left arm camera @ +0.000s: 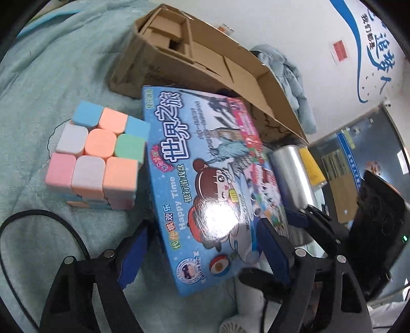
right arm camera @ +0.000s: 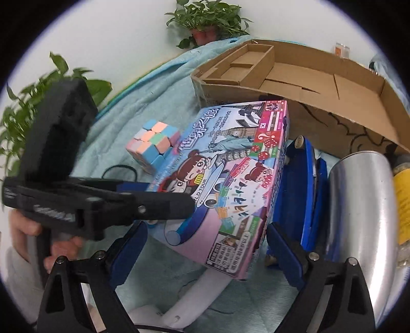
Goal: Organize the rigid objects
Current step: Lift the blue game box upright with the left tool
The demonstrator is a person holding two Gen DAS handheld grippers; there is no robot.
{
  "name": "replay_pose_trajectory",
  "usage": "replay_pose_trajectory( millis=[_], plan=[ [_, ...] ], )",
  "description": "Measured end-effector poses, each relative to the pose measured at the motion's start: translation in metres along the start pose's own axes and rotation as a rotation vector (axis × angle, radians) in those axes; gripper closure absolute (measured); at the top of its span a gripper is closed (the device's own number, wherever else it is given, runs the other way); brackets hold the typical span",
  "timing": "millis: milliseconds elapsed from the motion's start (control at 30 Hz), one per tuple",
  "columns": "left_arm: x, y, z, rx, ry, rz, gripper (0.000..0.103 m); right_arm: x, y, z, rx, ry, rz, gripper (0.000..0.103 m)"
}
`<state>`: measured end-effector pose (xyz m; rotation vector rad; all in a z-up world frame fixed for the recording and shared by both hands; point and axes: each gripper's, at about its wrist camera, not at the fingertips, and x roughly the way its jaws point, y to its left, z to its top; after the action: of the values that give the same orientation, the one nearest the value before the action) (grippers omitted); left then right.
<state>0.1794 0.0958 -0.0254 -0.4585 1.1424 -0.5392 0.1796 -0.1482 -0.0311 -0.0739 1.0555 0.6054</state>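
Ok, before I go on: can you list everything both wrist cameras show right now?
game box: one, blue and pink, between both grippers' fingers
puzzle cube: one, pastel, on the cloth beside the game box
cardboard tray: one, brown, compartmented, behind the game box
metal cylinder: one, silver, on the game box's other side from the cube
yellow container: one, past the cylinder
blue flat object: one, between box and cylinder
cloth: one, light blue, underneath
plants: two, green, by the wall
left gripper: black, blue pads, astride the box
right gripper: likewise
hand: one, holding the left gripper
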Motion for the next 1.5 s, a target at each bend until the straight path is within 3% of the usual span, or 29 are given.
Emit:
replay_pose_trajectory(
  millis=[200, 333, 433, 700, 833, 1000, 1133, 1500],
  plan=[
    [-0.011, -0.013, -0.010, 0.010, 0.019, -0.021, 0.023, -0.014, -0.006, -0.002, 0.035, 0.029, 0.036, 0.009],
    [0.005, 0.008, -0.002, -0.085, 0.017, 0.001, 0.021, -0.006, -0.008, 0.002, 0.026, 0.055, 0.018, 0.009],
    [0.013, 0.013, 0.007, -0.110, 0.016, -0.035, 0.020, -0.003, -0.006, 0.010, 0.021, 0.045, -0.003, 0.009],
    [0.017, 0.003, 0.008, -0.087, -0.016, -0.016, 0.021, 0.020, 0.007, 0.015, -0.021, 0.061, -0.107, 0.010],
    [0.005, -0.018, -0.001, -0.017, -0.075, 0.060, 0.024, 0.017, 0.007, 0.014, -0.003, 0.045, -0.118, 0.010],
    [-0.019, -0.055, -0.009, 0.088, -0.164, 0.145, 0.027, -0.004, 0.017, 0.016, -0.031, -0.060, -0.193, 0.010],
    [-0.041, -0.088, -0.011, 0.166, -0.273, 0.223, 0.027, -0.018, 0.020, 0.021, -0.032, -0.128, -0.191, 0.010],
    [-0.091, -0.166, 0.017, 0.331, -0.449, 0.230, 0.027, -0.088, 0.011, 0.048, 0.033, -0.389, -0.208, 0.012]
  ],
)
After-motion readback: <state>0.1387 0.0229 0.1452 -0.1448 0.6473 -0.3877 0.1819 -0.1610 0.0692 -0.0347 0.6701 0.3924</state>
